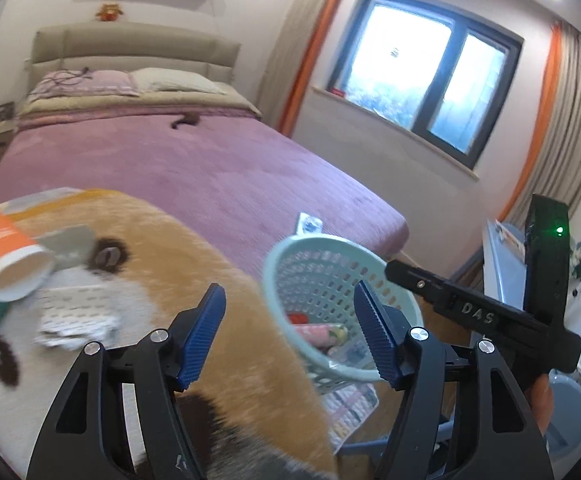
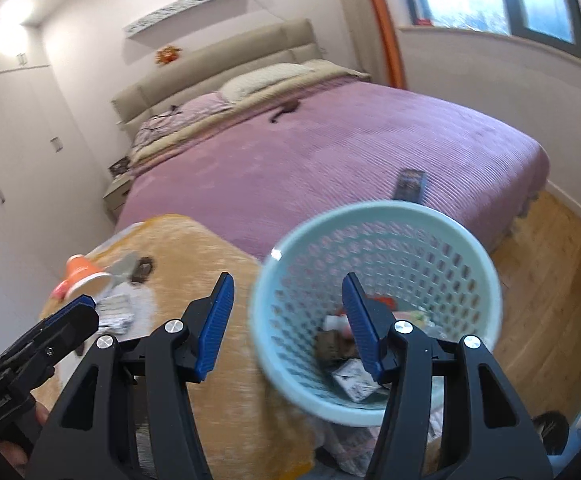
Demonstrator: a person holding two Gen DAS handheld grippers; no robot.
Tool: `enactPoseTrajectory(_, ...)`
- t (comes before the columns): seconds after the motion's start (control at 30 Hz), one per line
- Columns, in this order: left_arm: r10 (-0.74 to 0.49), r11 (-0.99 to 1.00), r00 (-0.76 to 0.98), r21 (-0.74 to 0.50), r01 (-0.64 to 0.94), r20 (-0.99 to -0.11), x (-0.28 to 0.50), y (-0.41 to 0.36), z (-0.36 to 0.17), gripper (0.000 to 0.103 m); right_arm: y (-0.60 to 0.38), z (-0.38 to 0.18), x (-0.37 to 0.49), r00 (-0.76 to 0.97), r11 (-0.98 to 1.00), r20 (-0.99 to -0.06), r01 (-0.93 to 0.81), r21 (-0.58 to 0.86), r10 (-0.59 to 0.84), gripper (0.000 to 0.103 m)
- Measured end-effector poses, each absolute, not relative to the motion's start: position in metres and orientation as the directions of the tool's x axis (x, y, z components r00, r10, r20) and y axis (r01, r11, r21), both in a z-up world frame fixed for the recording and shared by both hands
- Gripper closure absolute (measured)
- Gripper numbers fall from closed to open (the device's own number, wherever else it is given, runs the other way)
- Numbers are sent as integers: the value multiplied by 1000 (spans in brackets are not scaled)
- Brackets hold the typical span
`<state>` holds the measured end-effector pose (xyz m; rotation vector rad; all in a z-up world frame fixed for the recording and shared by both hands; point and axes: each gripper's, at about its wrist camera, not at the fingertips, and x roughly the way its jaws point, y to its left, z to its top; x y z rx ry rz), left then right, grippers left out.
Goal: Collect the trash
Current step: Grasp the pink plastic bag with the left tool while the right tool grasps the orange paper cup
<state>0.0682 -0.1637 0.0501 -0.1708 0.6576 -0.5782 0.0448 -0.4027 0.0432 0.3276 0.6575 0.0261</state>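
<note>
A pale green mesh basket (image 1: pixel 322 280) (image 2: pixel 374 280) stands at the right edge of an orange-and-white plush blanket (image 1: pixel 194 256) (image 2: pixel 194 264) and holds several pieces of trash. An orange paper cup (image 1: pixel 8 252) (image 2: pixel 84 276) lies on its side at the blanket's left, beside a grey scrap (image 1: pixel 72 242) and white patterned wrappers (image 1: pixel 74 316) (image 2: pixel 116 310). My left gripper (image 1: pixel 290 332) is open and empty, between the cup and the basket. My right gripper (image 2: pixel 288 328) is open and empty, with its right finger over the basket's mouth.
A bed with a purple cover (image 1: pixel 194 168) (image 2: pixel 330 152) fills the background, with a flat packet (image 1: pixel 308 224) (image 2: pixel 410 184) near its foot. There is a window (image 1: pixel 422 76) on the right wall and wooden floor (image 2: pixel 550 300) on the right.
</note>
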Motion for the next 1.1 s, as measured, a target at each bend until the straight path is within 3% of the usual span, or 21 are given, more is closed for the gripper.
enactPoseTrajectory(0.37, -290, 953, 805, -234, 192, -518, 68, -15, 71, 30, -276, 70, 69, 756, 943, -573, -185, 275, 315, 50)
enactPoseTrajectory(0.63, -69, 971, 813, -224, -78, -578, 127, 104, 56, 25, -172, 66, 111, 680, 905, -600, -357, 231, 422, 50)
enactPoseTrajectory(0.77, -70, 955, 769, -265, -131, -635, 162, 142, 33, 27, -137, 56, 139, 648, 895, -627, -393, 211, 432, 44)
enactPoseTrajectory(1.03, -91, 942, 742, -298, -151, -664, 196, 151, 8, 30, -108, 27, 189, 601, 899, -679, -378, 223, 421, 43)
enactPoseTrajectory(1.1, -90, 948, 732, -284, -145, -676, 200, 149, 2, 36, -105, 21, 197, 585, 895, -688, -377, 237, 429, 40)
